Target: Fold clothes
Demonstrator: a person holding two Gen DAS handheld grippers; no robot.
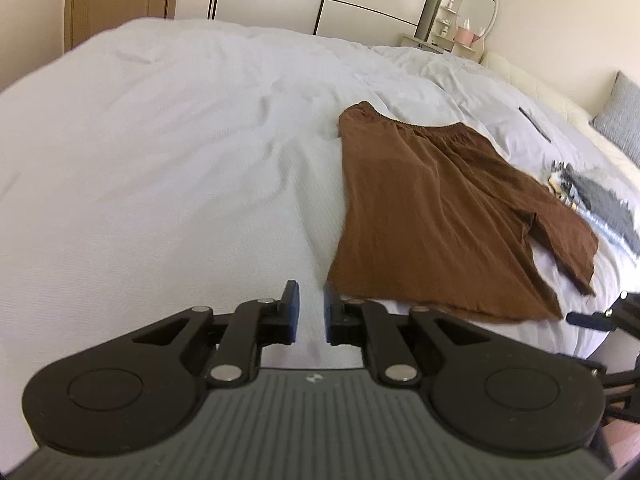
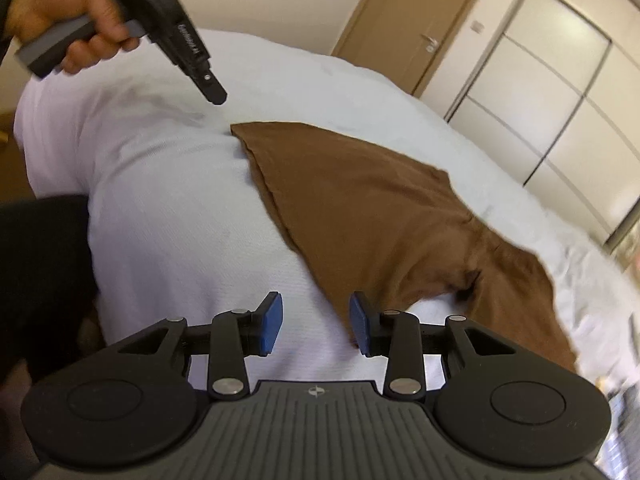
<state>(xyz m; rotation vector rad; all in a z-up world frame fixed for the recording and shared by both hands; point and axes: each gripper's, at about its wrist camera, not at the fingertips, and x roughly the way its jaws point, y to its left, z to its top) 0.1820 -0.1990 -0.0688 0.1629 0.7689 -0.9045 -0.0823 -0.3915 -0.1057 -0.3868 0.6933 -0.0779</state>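
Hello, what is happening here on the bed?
A person holds a gripper in each hand over a white bed. Brown shorts lie spread flat on it, not yet folded. The left gripper and the right gripper are both open, near the hem, holding nothing. Other clothes lie beyond the shorts.

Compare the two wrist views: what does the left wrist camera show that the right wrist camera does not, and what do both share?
Left wrist only: the oval mirror, a grey patterned garment beyond the shorts, and the shorts' elastic waistband.
Right wrist only: the person's hand holding the left gripper's handle, and a door handle.
Both: the brown shorts spread on the white bed.
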